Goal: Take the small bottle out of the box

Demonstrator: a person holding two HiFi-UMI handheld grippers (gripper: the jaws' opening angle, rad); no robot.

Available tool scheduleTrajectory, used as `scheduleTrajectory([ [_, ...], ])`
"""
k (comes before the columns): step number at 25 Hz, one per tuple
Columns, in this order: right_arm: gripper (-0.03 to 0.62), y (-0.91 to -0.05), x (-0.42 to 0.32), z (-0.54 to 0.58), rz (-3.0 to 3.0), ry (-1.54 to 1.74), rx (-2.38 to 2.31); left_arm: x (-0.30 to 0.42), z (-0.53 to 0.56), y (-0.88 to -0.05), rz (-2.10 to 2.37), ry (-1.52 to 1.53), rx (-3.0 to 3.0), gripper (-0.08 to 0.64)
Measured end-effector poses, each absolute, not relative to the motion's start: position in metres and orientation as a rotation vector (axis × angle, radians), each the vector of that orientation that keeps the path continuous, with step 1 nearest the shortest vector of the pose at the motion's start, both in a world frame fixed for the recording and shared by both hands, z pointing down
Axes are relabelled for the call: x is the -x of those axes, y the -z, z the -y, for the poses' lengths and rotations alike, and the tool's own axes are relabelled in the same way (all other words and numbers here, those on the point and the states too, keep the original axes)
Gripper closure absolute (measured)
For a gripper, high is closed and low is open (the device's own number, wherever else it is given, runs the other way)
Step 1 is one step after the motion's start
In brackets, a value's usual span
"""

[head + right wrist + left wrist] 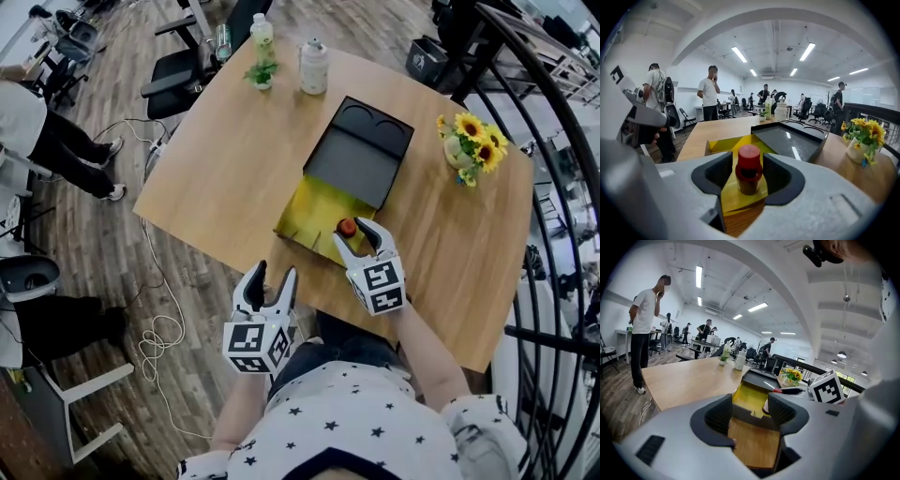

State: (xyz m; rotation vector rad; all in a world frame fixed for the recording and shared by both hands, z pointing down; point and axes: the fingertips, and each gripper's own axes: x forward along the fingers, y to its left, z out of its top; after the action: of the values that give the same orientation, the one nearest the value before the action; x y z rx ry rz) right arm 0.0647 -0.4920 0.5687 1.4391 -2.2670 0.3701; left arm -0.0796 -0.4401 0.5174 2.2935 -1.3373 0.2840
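A small dark bottle with a red cap stands upright on the yellow floor of the open box, near its front edge. The box's black lid lies folded back behind it. My right gripper reaches over the box's front edge, its jaws on either side of the bottle. The pads stand close to the bottle's sides and narrow gaps still show, so it is open. My left gripper hangs off the table's near edge, open and empty, pointing at the box.
A vase of sunflowers stands at the table's right. A white jar, a small plant and a bottle stand at the far edge. Cables lie on the floor at the left. A curved black railing runs on the right.
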Motion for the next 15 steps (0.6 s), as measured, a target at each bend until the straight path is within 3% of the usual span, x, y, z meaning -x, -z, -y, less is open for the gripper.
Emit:
scheduleTrajectory([
  [3, 0.426, -0.570, -0.066, 0.494, 2.262, -0.375, -1.446, 0.078, 0.441, -0.518, 1.335, -0.286, -2.294, 0.328],
  [15, 0.449, -0.564, -0.067, 0.487, 2.252, -0.352, -1.476, 0.082, 0.424, -0.508, 1.345, -0.279, -2.309, 0.328],
])
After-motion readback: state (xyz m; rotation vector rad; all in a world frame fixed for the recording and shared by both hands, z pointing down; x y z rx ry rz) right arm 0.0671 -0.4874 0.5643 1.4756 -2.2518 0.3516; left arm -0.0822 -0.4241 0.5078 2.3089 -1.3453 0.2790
